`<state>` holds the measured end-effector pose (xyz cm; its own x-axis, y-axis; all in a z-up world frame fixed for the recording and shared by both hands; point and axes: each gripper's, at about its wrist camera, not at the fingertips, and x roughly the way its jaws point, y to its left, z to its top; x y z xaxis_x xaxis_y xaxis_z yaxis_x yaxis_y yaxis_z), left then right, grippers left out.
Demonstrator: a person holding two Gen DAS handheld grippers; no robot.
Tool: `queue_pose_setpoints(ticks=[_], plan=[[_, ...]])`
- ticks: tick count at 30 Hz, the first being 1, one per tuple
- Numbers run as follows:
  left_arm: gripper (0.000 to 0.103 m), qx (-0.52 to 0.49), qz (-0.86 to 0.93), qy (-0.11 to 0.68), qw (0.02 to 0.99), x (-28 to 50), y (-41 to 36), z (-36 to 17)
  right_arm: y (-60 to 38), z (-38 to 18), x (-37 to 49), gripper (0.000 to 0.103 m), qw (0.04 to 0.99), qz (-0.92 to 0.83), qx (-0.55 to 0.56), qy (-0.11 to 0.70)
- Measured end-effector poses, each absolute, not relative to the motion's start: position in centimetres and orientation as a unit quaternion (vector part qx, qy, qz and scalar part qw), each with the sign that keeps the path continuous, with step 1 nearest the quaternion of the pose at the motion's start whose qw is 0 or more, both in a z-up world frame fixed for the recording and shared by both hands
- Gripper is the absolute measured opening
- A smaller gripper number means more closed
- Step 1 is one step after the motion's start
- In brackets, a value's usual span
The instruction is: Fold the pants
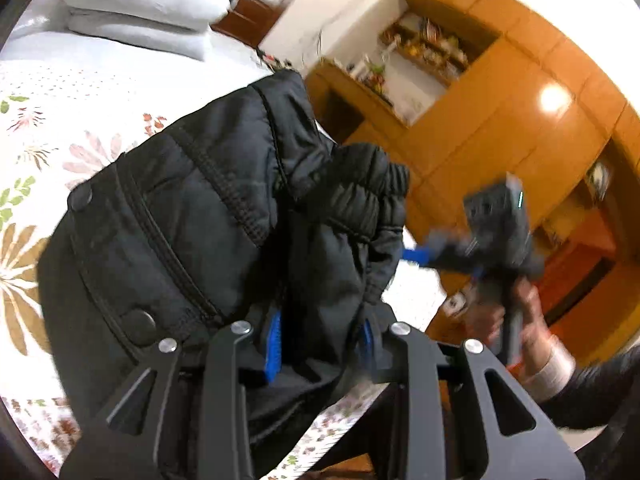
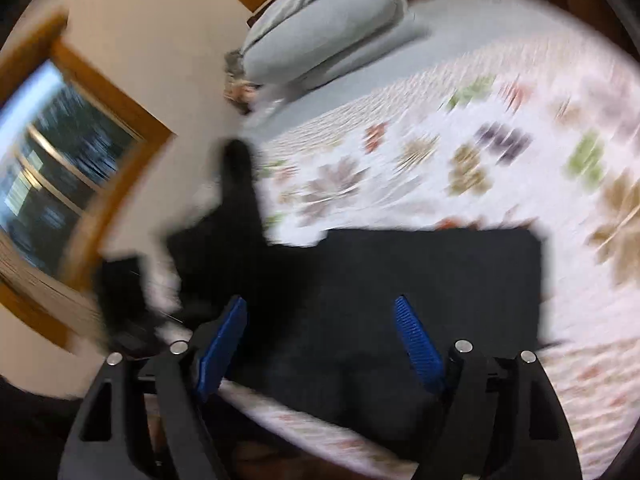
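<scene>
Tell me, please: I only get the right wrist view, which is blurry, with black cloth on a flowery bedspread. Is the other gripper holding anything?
Observer: Yes. The left gripper is shut on a bunch of the black pants.
Operator: Which part of them?
Observer: Near the top. The elastic waistband is bunched up just past its fingers.
Operator: Any fastenings? My picture only shows a dark blur.
Observer: A round snap button sits beside a zipper, close to the gripper.
</scene>
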<state>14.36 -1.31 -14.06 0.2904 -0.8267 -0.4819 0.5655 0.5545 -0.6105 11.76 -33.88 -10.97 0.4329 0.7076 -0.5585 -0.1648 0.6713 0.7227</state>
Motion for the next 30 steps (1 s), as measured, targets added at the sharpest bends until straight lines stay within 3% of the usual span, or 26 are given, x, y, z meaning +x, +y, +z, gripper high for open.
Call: queue_pose_setpoints(ticks=[5, 18, 22, 25, 27, 30], plan=[[0.029, -0.137, -0.440, 0.413, 0.786, 13.8, -2.6, -16.6, -32.4, -12.8, 15.1, 0.083, 0.759, 0.292, 0.312, 0.491], [0.031, -0.083, -0.448, 0.404, 0.793, 12.7, -5.6, -16.7, -27.7, -16.2, 20.1, 0.085, 0.710, 0.289, 0.310, 0.563], [0.032, -0.082, -0.445, 0.407, 0.793, 12.5, -7.2, -16.0, -26.5, -17.1, 20.6, 0.046, 0.715, 0.290, 0.279, 0.572], [0.034, -0.075, -0.443, 0.409, 0.794, 12.4, -8.0, -15.7, -26.6, -17.2, 20.7, 0.029, 0.720, 0.290, 0.271, 0.569], [0.037, -0.072, -0.443, 0.408, 0.795, 12.2, -8.2, -15.7, -26.7, -17.0, 20.5, 0.020, 0.725, 0.291, 0.266, 0.565], [0.048, -0.074, -0.440, 0.415, 0.793, 12.1, -8.4, -16.1, -26.7, -16.6, 20.3, 0.018, 0.731, 0.299, 0.258, 0.556]])
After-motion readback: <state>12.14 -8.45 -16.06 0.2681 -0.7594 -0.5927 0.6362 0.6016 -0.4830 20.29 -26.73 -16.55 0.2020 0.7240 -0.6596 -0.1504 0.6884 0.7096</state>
